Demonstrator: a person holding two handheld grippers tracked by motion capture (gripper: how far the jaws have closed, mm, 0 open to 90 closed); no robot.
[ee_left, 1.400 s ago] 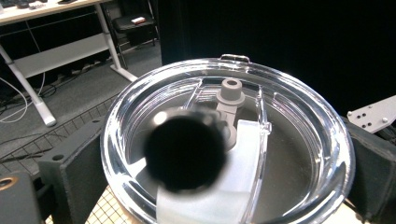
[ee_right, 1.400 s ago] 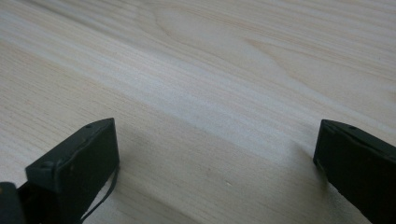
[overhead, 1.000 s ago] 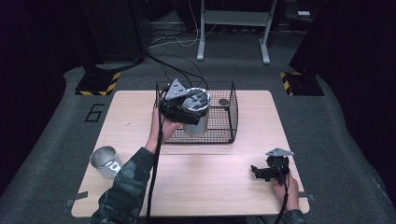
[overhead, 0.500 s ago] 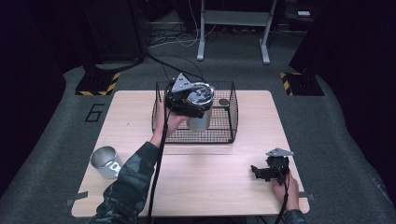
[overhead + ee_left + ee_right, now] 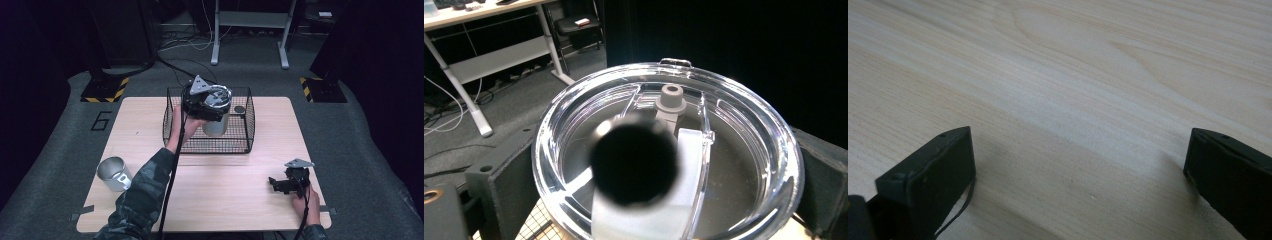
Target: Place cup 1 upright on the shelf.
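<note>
**Lidded tumbler held over wire basket**

Left gripper [image 5: 212,107] is clamped on a steel tumbler with a clear plastic lid [image 5: 218,116], holding it upright above the black wire basket [image 5: 207,145] at 12 o'clock on the light wooden table [image 5: 230,200]. Jaws sit either side of the lid rim, so the cup hangs level, probably for lowering in or lifting out. A small dark round cap [image 5: 240,109] lies in the basket's 2 o'clock corner. Right gripper [image 5: 278,184] rests at 4 o'clock, jaws spread, holding nothing. A second, lidless steel cup [image 5: 114,173] lies at 8 o'clock.
</note>
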